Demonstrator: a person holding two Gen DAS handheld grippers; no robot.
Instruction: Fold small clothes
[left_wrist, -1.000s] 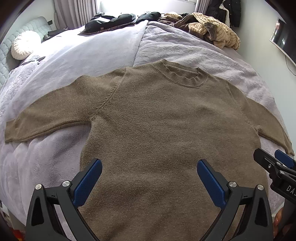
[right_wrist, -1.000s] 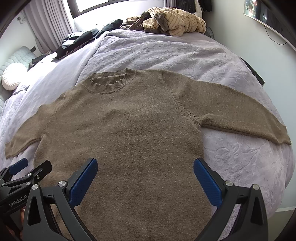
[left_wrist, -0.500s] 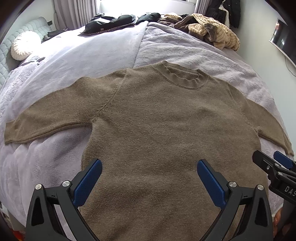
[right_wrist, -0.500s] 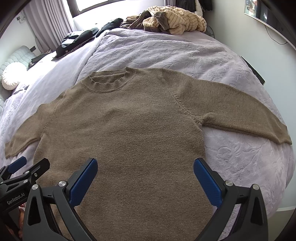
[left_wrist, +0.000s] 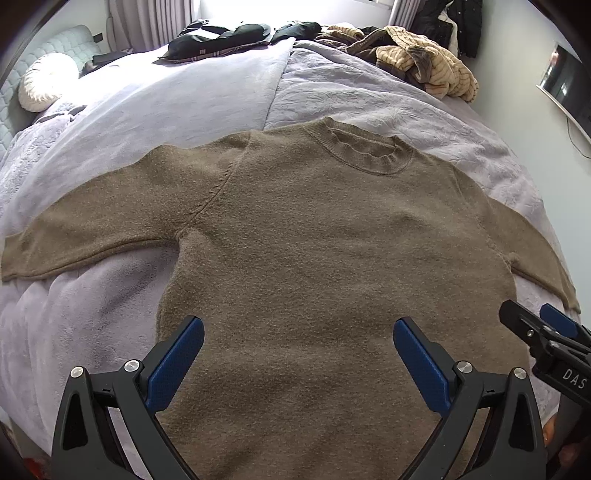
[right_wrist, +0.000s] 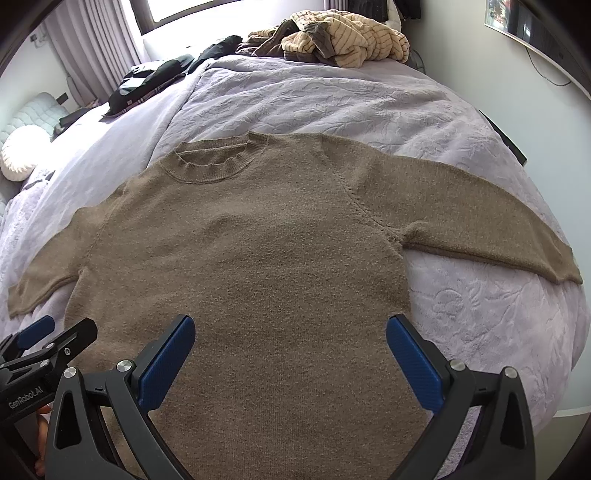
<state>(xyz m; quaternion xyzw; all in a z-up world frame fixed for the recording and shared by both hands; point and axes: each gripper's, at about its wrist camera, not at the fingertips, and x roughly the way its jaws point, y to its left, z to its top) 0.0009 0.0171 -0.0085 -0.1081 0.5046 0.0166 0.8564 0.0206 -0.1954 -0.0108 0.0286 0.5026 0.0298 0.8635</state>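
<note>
A brown knit sweater (left_wrist: 314, 240) lies flat and face up on the bed, both sleeves spread out sideways, collar at the far end; it also shows in the right wrist view (right_wrist: 258, 251). My left gripper (left_wrist: 297, 354) is open and empty, hovering above the sweater's lower left half. My right gripper (right_wrist: 290, 354) is open and empty above the lower right half. Each gripper shows at the edge of the other's view: the right one (left_wrist: 543, 332) and the left one (right_wrist: 48, 339).
The bed has a lilac quilt (left_wrist: 369, 96). A pile of striped beige clothes (left_wrist: 424, 62) and dark clothes (left_wrist: 221, 35) lie at the far end. A round white cushion (left_wrist: 44, 81) sits far left. A wall screen (left_wrist: 565, 88) is on the right.
Both grippers have eased slightly back and down toward the hem; the sweater has not moved.
</note>
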